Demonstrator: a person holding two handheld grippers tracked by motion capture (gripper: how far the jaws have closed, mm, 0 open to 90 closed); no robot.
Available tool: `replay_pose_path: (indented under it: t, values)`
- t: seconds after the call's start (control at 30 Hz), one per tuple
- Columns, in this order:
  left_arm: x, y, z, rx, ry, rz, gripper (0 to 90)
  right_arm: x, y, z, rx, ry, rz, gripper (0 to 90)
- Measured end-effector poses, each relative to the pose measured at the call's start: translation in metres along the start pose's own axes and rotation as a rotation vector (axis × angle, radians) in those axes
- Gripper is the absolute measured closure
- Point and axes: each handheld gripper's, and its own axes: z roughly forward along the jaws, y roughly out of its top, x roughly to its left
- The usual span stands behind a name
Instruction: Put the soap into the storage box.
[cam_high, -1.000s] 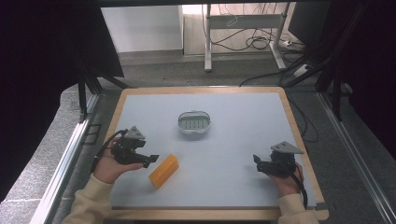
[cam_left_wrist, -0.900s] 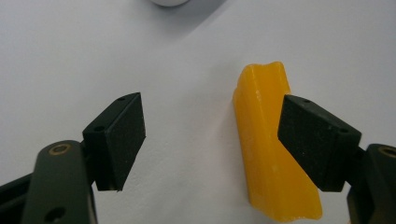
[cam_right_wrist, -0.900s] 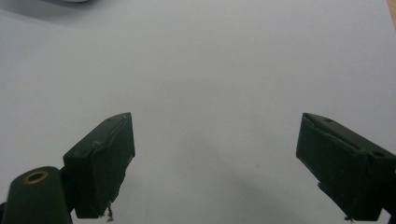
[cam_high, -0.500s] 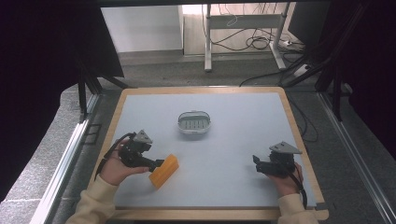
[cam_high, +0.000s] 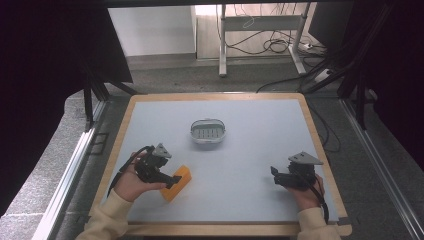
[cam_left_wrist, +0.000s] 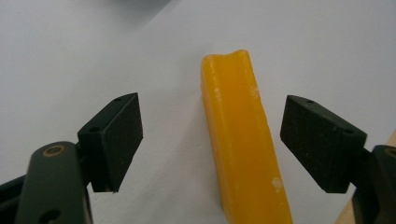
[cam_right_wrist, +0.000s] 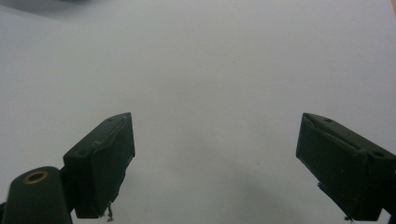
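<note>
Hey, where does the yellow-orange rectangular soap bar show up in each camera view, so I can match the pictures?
High view: the yellow-orange rectangular soap bar lies lower left on the pale grey table mat, at the left gripper.
Left gripper view: centre, running bottom to top between the open black fingers, touching neither.
Right gripper view: not in it.
Shared landmark: the pale grey table mat.

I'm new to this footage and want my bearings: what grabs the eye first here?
The bright orange bar near the table's front left edge stands out, lying between the open fingers of the left gripper, which have just been opening. Mid-table sits a small grey dish. At the front right, the right gripper is open over the bare table.
</note>
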Motion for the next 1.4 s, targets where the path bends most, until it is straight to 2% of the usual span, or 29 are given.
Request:
replay_pose_path:
  t: [0.2, 0.33, 0.5, 0.93, 0.97, 1.0, 1.03, 1.17, 1.4]
  values:
    - [-0.003, 0.001, 0.006, 0.023, 0.005, 0.001, 20.7, 0.000, 0.000, 0.001, 0.003, 0.000, -0.002, 11.9]
    - [-0.007, 0.001, 0.012, 0.048, 0.005, -0.006, 21.9, -0.001, -0.001, 0.002, 0.007, 0.016, 0.020, 11.9]
    - [-0.011, 0.003, 0.020, 0.087, 0.019, -0.034, 24.6, -0.002, -0.001, 0.003, 0.007, 0.019, 0.022, 11.9]
    - [-0.016, 0.006, 0.040, 0.184, 0.045, -0.049, 34.8, -0.001, -0.001, 0.004, 0.018, 0.013, 0.016, 12.0]
    - [-0.017, 0.006, 0.042, 0.189, 0.043, -0.056, 38.6, -0.001, -0.001, 0.004, 0.021, 0.012, 0.015, 12.0]
    - [-0.017, 0.007, 0.043, 0.199, 0.039, -0.057, 38.6, -0.001, -0.001, 0.004, 0.021, 0.012, 0.015, 12.0]
    - [-0.017, 0.007, 0.047, 0.209, 0.027, -0.071, 47.1, -0.001, -0.001, 0.005, 0.024, 0.010, 0.014, 12.0]
    - [-0.017, 0.007, 0.050, 0.221, 0.020, -0.080, 59.2, -0.001, -0.001, 0.006, 0.033, 0.009, 0.013, 12.0]
    - [-0.020, 0.009, 0.050, 0.220, 0.031, -0.062, 61.3, -0.001, -0.001, 0.006, 0.036, 0.005, 0.014, 12.0]
